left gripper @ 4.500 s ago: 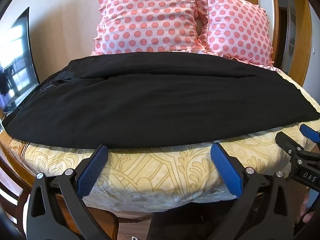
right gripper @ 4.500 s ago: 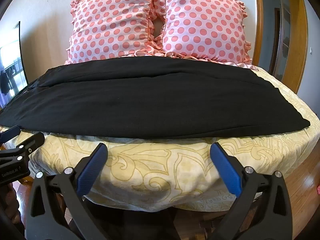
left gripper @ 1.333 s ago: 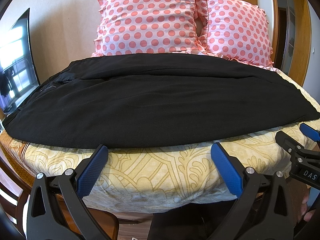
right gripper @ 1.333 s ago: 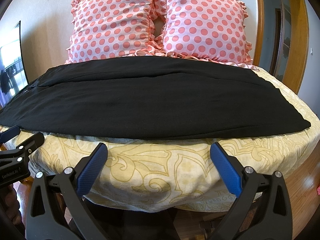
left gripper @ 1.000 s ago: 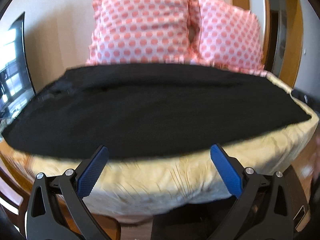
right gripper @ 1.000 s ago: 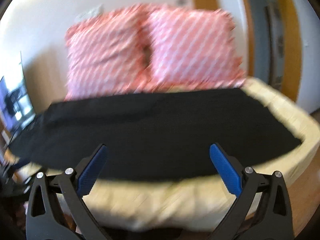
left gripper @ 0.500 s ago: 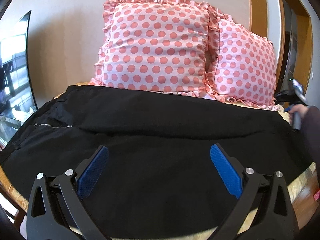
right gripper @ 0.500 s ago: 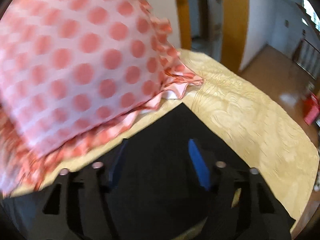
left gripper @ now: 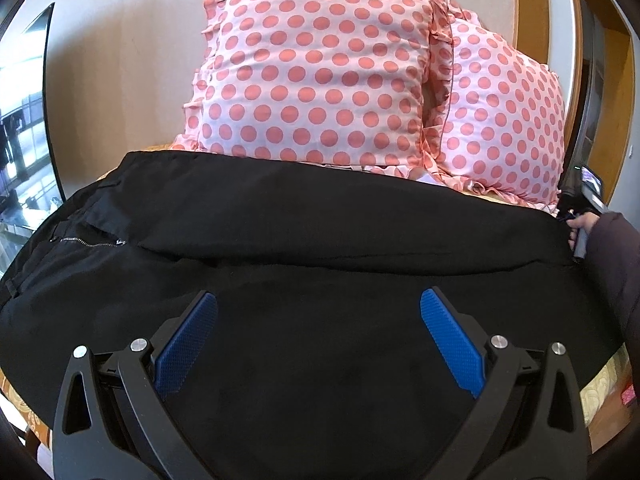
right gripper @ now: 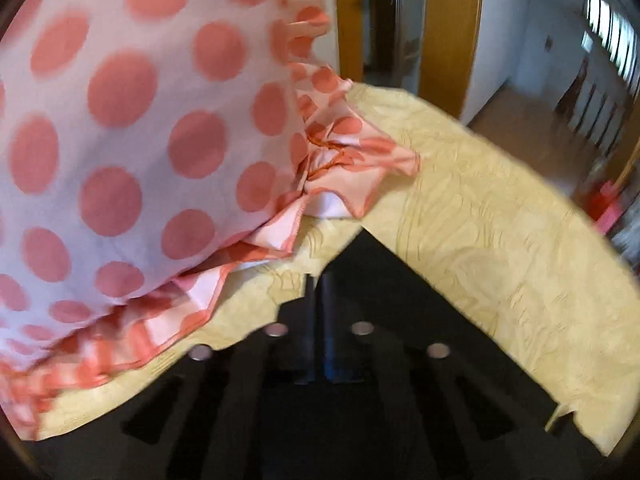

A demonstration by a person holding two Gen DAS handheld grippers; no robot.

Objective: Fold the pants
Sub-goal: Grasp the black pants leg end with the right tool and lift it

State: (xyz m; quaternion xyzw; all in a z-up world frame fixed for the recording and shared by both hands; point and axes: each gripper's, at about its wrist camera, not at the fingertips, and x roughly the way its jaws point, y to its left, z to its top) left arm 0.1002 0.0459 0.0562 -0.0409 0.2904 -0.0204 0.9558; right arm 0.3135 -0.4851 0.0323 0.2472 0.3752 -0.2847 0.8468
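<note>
Pants (left gripper: 320, 272) spread across bed (right gripper: 500, 208); right gripper (right gripper: 320, 280) jaws nearly closed at hem corner, left gripper (left gripper: 318, 308) jaws wide. Risk: thin pinch slipping, corner dropping.

Pants (left gripper: 320, 280) lie on bed (right gripper: 500, 220), before pillows (left gripper: 316, 80).

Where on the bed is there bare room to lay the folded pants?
Bare yellow bedspread lies right of the black pants cuff corner, out to the bed edge. Its far edge is crowded: two polka-dot pillows border the pants. The pants fill the middle, under the open left hand-held gripper; the right hand-held gripper pinches the cuff corner.
</note>
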